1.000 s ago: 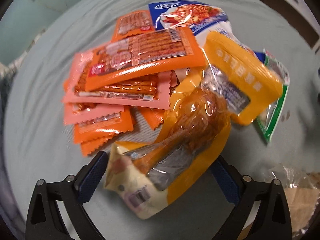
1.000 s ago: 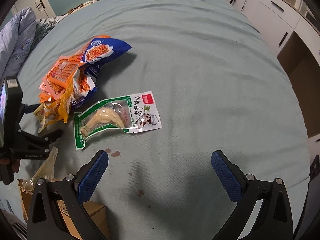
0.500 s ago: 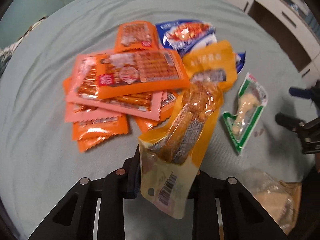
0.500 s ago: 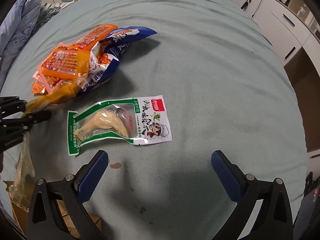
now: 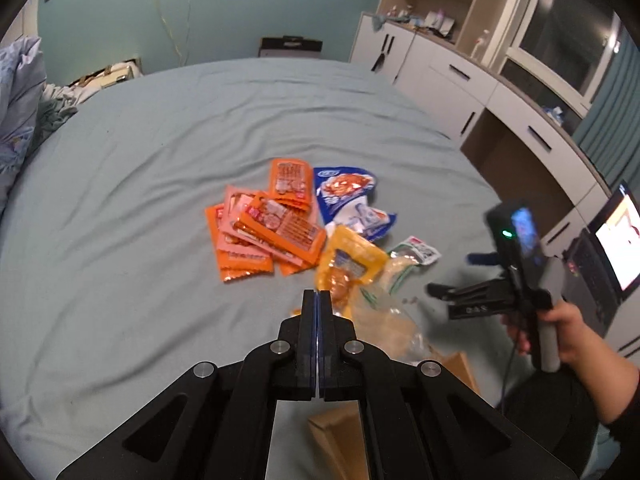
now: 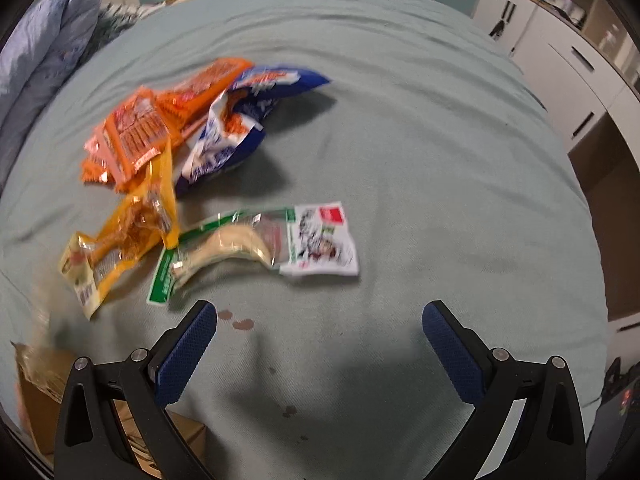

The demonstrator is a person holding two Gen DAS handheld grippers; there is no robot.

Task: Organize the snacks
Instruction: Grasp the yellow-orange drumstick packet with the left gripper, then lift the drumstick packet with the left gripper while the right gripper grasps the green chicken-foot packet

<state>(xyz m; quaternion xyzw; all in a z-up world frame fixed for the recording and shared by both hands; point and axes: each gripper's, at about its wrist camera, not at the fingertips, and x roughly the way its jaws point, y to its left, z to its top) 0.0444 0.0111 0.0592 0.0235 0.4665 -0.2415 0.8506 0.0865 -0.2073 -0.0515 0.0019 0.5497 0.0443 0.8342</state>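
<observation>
The left gripper (image 5: pixel 319 300) is sitting fully closed and empty above the yellow pouch (image 6: pixel 120 236), which looks light, slick and floppy, best pinched at its flat sealed edge.

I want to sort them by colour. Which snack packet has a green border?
The white packet with green edges, holding a pale chicken foot, lying alone nearest the right gripper. The others are orange, yellow or blue.

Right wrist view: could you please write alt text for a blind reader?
The right gripper hangs with jaws open over a grey-green bed sheet, a green-and-white snack packet just ahead. Beyond lie a yellow packet, orange packets and a blue bag.
</observation>
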